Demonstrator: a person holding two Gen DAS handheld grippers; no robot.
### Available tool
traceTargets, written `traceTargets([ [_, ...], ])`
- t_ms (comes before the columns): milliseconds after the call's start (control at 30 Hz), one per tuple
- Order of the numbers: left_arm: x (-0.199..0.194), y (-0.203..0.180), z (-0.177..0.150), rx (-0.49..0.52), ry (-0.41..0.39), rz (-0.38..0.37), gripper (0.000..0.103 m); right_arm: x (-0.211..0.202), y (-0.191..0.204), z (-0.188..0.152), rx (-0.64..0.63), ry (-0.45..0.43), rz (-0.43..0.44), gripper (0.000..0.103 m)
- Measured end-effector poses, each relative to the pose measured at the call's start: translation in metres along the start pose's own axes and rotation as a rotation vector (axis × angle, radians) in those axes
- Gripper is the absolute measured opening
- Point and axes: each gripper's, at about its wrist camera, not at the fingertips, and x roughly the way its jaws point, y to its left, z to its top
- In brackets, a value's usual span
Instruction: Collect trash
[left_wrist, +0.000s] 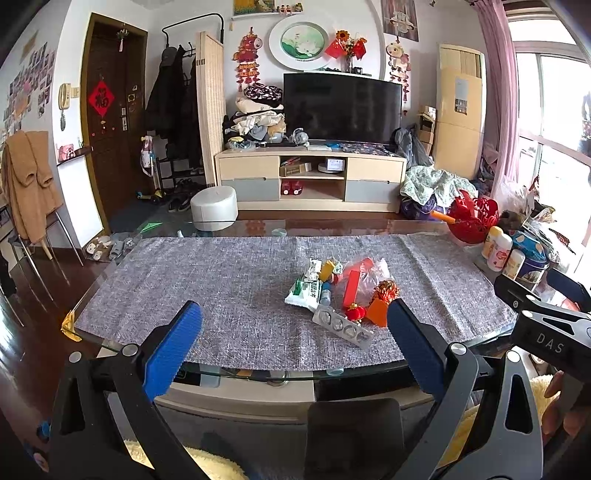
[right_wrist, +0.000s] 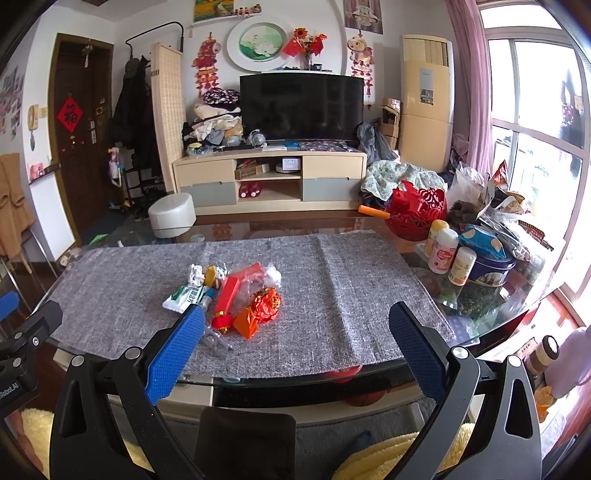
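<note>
A heap of trash (left_wrist: 345, 288) (right_wrist: 232, 295) lies on the grey cloth (left_wrist: 221, 280) (right_wrist: 332, 280) of the glass table. In it are a white and green wrapper (left_wrist: 304, 291) (right_wrist: 184, 297), a long red box (left_wrist: 352, 286) (right_wrist: 227, 295), an orange paper piece (left_wrist: 376, 312) (right_wrist: 247, 323), crumpled red foil (right_wrist: 266, 304) and an empty silver blister strip (left_wrist: 341, 326). My left gripper (left_wrist: 295, 328) is open, held just short of the table's near edge, the heap ahead and right. My right gripper (right_wrist: 297, 328) is open too, with the heap at its left finger (right_wrist: 177, 350).
At the table's right end stand a red cut-out basket (left_wrist: 471, 218) (right_wrist: 417, 210), several white bottles (right_wrist: 445, 251), a blue tin (right_wrist: 487, 260) and plastic bags (right_wrist: 498, 206). A white stool (left_wrist: 214, 208) and a TV cabinet (left_wrist: 310, 177) are beyond. The right tool's body (left_wrist: 543, 325) shows in the left wrist view.
</note>
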Motion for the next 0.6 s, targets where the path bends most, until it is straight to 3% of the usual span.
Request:
traceTargets([
  [600, -0.0021, 0.001, 0.0017, 0.004, -0.005, 0.005, 0.095, 0.0006, 0.0011, -0.001, 0.001, 0.004, 0.002, 0.1],
])
